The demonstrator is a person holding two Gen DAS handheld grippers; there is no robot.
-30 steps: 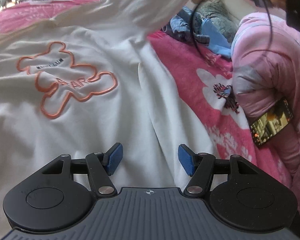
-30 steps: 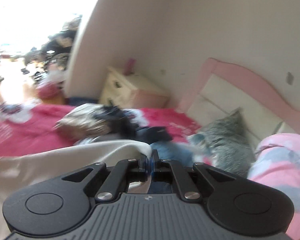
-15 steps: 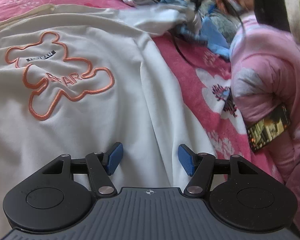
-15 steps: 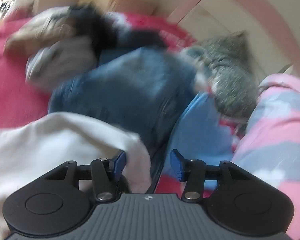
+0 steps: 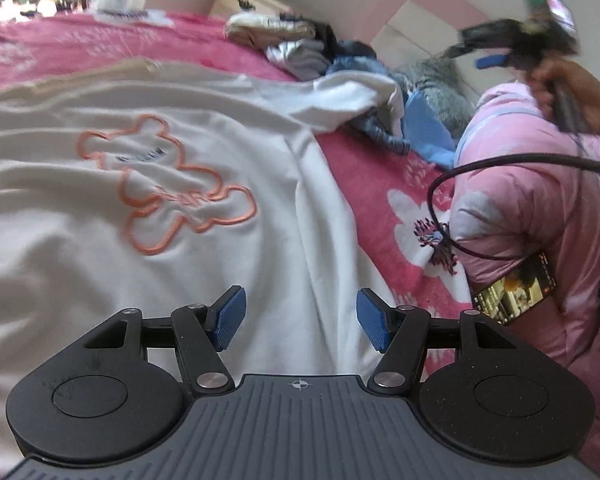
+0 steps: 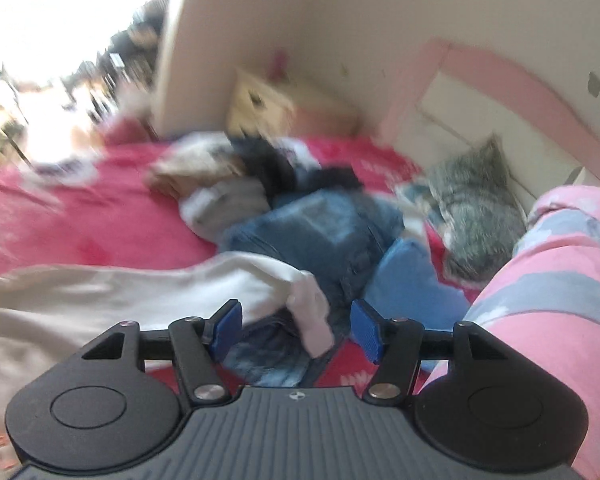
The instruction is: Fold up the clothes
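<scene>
Left tongs [image 5: 298, 322] parted over sweatshirt [image 5: 100, 240], lettering blurred, perhaps "BEAR"

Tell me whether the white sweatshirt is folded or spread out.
Spread out: the white sweatshirt lies front-up on the pink blanket, bear outline fully showing.

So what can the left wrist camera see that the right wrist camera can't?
Only the left wrist view shows the orange bear outline on the white sweatshirt, the lit phone, the black cable and the right gripper held aloft. Only the right wrist view shows the folded jeans clearly. Both show the sweatshirt's sleeve, the pink bedspread, the grey pillow and the bedside cabinet.
</scene>
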